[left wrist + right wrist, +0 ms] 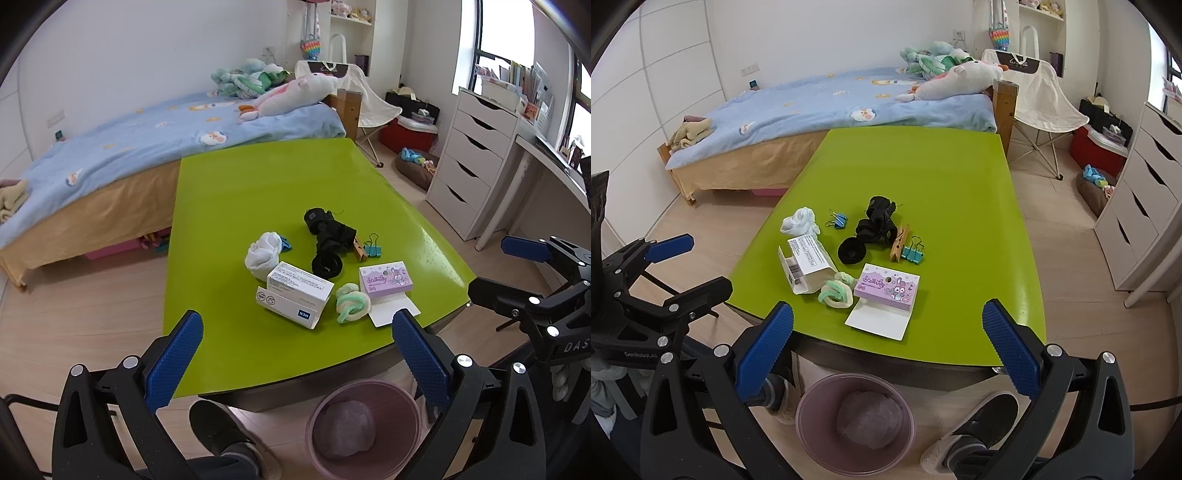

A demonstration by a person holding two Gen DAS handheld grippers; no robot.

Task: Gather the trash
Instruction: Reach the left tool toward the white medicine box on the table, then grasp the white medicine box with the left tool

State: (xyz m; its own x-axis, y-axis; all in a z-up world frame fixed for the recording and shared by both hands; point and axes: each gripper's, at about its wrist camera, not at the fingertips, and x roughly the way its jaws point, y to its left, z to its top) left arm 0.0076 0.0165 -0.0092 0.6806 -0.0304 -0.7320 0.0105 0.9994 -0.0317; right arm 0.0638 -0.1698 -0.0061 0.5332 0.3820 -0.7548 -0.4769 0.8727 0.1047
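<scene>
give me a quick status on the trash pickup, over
Left gripper and right gripper both open, empty, short of the green table. White box and purple box untouched. Pink bin on the floor below, path clear.

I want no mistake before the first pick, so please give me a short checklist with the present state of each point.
1. Left hand-held gripper open and holding nothing: ok.
2. Right hand-held gripper open and holding nothing: ok.
3. Pink bin in place on the floor under the near table edge, mouth open upward: ok; something crumpled already lies inside.
4. White carton and purple box lie free on the green table: ok, though the pastel hair tie sits close between them.
5. Which items count as trash: cannot tell.
6. Feet near the bin: a shoe stands beside it, not blocking the mouth: ok.
</scene>
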